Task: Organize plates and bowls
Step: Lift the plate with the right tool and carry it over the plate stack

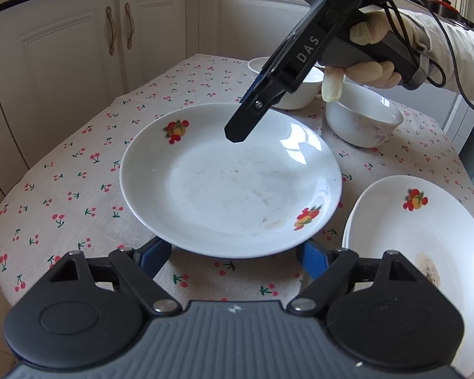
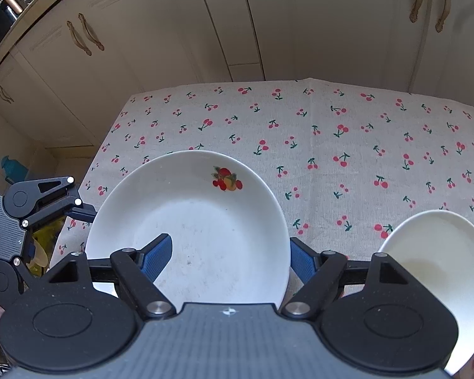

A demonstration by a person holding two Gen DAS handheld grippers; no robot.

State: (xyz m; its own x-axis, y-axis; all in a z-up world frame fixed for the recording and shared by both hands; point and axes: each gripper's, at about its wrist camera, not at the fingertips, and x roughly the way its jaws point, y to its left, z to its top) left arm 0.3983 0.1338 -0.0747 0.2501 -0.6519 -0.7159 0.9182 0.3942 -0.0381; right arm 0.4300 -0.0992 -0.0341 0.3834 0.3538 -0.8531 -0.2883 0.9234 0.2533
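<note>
While its jaws gape, the right tool [image 1: 237, 132] reads "DAS" — over a plate [image 1: 205, 183].

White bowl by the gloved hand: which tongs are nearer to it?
Right. The right tongs hover beside the bowl, over the fruit plate's far rim; the left tongs sit at the plate's near rim.

White plates [image 1: 230, 183] bear red-orange fruit motifs; the beige tablecloth [image 2: 331, 132] carries red cherries.
</note>
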